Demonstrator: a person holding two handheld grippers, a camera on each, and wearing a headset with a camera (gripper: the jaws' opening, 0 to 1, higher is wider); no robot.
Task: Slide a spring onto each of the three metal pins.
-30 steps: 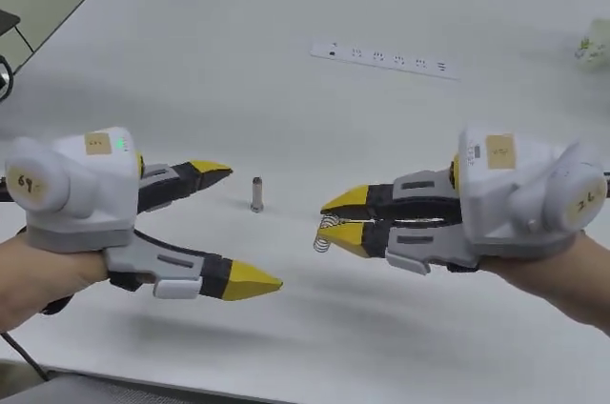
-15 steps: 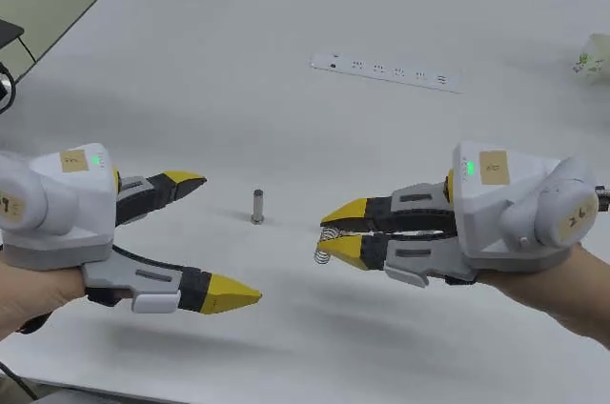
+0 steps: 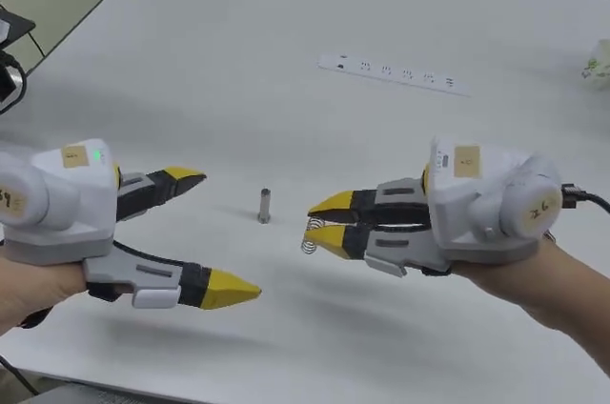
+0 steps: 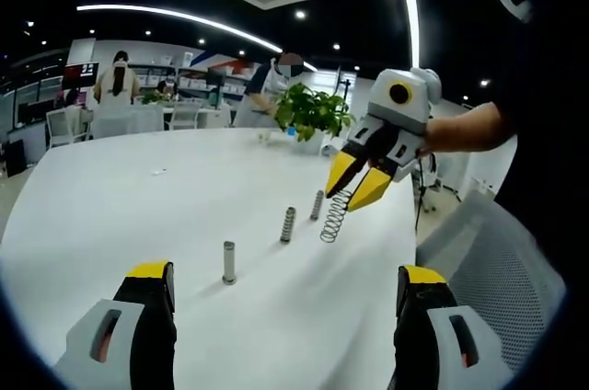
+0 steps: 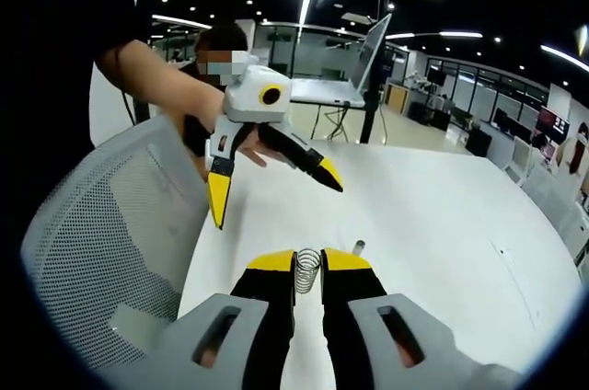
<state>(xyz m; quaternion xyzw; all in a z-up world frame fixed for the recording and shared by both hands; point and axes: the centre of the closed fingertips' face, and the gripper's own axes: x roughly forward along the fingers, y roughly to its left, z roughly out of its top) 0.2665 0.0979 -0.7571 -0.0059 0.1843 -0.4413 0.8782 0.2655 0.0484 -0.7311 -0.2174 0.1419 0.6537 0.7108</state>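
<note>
With right gripper (image 3: 315, 220) fingers clamped on the thin coiled wire spring (image 3: 309, 244), I'd stand it upright over the short grey metal pin (image 3: 265, 205); left gripper (image 3: 229, 232) fingers apart.

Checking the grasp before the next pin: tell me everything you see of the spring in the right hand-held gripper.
The spring is a small open-wound coil of bright metal wire. The right hand-held gripper pinches its upper end between yellow tips; the rest hangs free, tilted, short of the bare pin and apart from it.
</note>
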